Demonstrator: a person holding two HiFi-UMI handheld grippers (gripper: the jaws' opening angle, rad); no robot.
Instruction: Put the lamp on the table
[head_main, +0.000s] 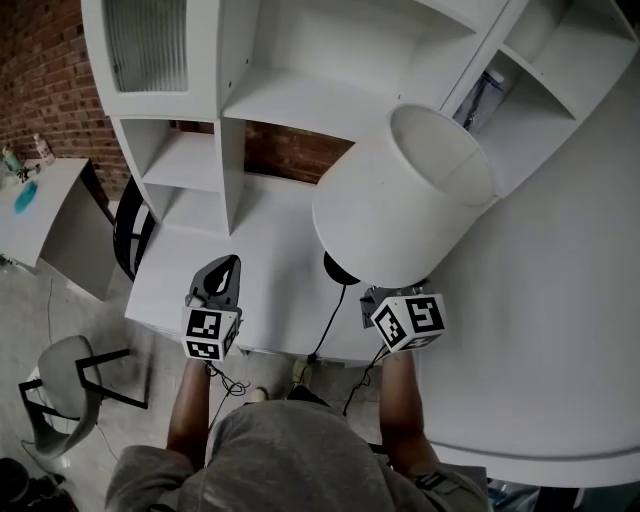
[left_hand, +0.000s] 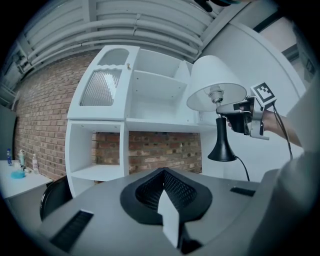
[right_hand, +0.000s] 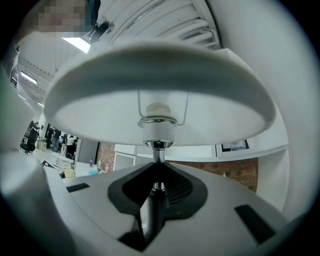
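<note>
The lamp has a wide white shade (head_main: 400, 200), a thin metal stem (right_hand: 158, 150) and a black flared base (head_main: 338, 268). My right gripper (head_main: 378, 296) is shut on the stem just under the shade, and its marker cube shows below. In the left gripper view the lamp (left_hand: 215, 85) stands about upright, its base (left_hand: 221, 150) seemingly hanging a little above the white table (head_main: 262, 285). A black cord (head_main: 326, 335) trails from the base over the table's front edge. My left gripper (head_main: 222, 268) hovers over the table left of the lamp, shut and holding nothing.
A white shelf unit (head_main: 190, 150) rises from the back of the table against a brick wall. A bottle (head_main: 481, 96) lies in a shelf compartment at upper right. A grey chair (head_main: 70, 385) stands on the floor at lower left, with a side table (head_main: 45, 205) beyond.
</note>
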